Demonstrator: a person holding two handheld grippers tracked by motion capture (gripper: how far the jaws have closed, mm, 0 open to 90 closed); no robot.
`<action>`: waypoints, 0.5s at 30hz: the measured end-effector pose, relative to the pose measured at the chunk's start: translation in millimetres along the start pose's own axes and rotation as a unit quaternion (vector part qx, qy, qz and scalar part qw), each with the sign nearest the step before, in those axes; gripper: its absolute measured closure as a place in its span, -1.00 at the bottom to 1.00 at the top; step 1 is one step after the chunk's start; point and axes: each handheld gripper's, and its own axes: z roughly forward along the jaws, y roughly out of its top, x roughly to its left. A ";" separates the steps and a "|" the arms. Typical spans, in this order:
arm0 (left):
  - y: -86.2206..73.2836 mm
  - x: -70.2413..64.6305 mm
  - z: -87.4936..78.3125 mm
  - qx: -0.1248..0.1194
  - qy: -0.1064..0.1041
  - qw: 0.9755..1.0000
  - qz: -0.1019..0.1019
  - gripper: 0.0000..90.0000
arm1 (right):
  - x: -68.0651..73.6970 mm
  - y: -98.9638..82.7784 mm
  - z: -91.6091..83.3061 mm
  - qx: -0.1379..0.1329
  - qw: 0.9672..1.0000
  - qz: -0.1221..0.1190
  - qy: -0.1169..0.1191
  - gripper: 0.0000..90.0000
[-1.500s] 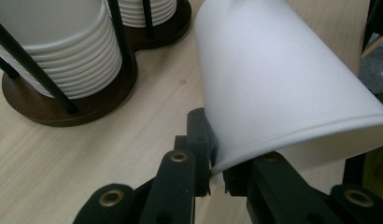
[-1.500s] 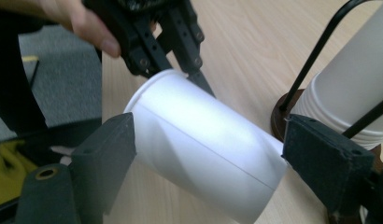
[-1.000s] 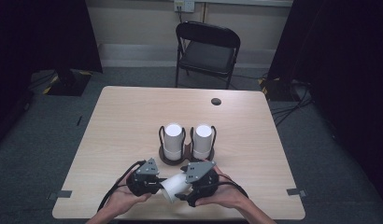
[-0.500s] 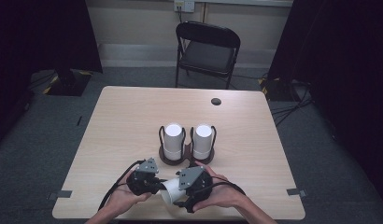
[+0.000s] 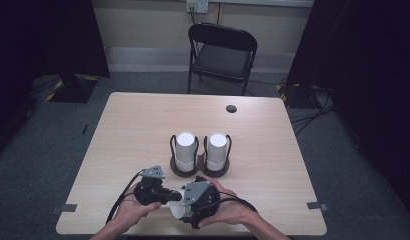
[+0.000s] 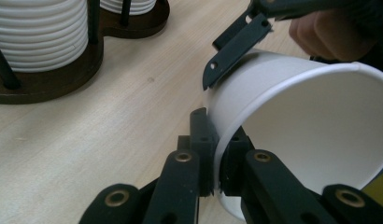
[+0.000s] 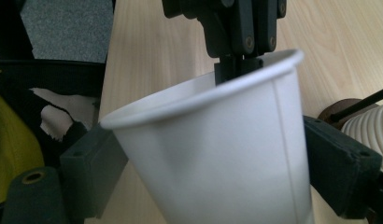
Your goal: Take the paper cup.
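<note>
Pinching the rim of the paper cup [image 6: 292, 121] at the lower centre of the high view, the left gripper [image 5: 154, 190] jaws clamp its wall; the right gripper [image 5: 200, 200] jaws stand spread beside its body, above the bench [image 5: 143, 125]

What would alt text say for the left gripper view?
A white paper cup lies tilted, its rim pinched between the closed black left tongs. Another black tong rests on the cup's outer wall; a dark wooden holder of stacked white cups stands behind.
</note>
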 end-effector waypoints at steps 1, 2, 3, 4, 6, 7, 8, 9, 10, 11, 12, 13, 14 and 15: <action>0.1 -0.1 0.5 0.000 -0.002 1.000 -0.002 0.93 | 1.4 0.8 0.7 0.000 1.000 0.002 -0.003 -0.66; 0.2 0.2 1.1 -0.001 -0.006 1.000 -0.006 0.93 | 2.5 1.7 1.2 -0.003 1.000 -0.001 -0.004 -0.63; 0.5 -0.1 2.2 -0.002 -0.006 1.000 -0.008 0.93 | 4.3 2.8 1.4 -0.005 1.000 -0.004 -0.008 -0.60; 0.7 -0.8 3.0 -0.001 -0.008 1.000 -0.008 0.93 | 5.4 4.2 1.6 -0.010 1.000 -0.009 -0.010 -0.60; 0.7 -1.5 3.0 -0.004 -0.010 1.000 -0.008 0.93 | 8.0 6.5 1.8 -0.012 1.000 -0.015 -0.015 -0.55; 0.5 -1.4 2.4 -0.005 -0.008 1.000 -0.008 0.93 | 8.8 6.9 1.5 -0.014 1.000 -0.016 -0.016 -0.54; 0.4 -1.0 1.7 -0.007 -0.010 1.000 -0.011 0.93 | 8.8 6.9 0.9 -0.016 1.000 -0.015 -0.018 -0.52; 0.3 -0.7 1.4 -0.008 -0.011 1.000 -0.013 0.93 | 8.3 6.6 0.3 -0.020 1.000 -0.013 -0.018 -0.52; 0.2 -0.4 1.6 -0.009 -0.009 1.000 -0.015 0.93 | 7.8 6.6 -0.2 -0.021 1.000 -0.011 -0.017 -0.52; 0.3 0.1 2.0 -0.008 -0.009 1.000 -0.018 0.93 | 7.6 7.0 0.0 -0.020 1.000 -0.012 -0.019 -0.51; 0.2 0.9 2.0 -0.006 -0.011 1.000 -0.019 0.93 | 7.6 7.1 -0.1 -0.018 1.000 -0.009 -0.019 -0.51; -0.1 1.0 2.2 -0.006 -0.012 1.000 -0.020 0.93 | 6.8 6.9 0.0 -0.020 1.000 -0.007 -0.018 -0.50; -0.3 1.0 2.6 -0.006 -0.010 1.000 -0.022 0.92 | 6.2 6.8 0.1 -0.020 1.000 -0.005 -0.016 -0.49; -0.5 0.9 2.8 -0.007 -0.009 1.000 -0.023 0.92 | 5.6 6.7 0.3 -0.020 1.000 -0.001 -0.014 -0.48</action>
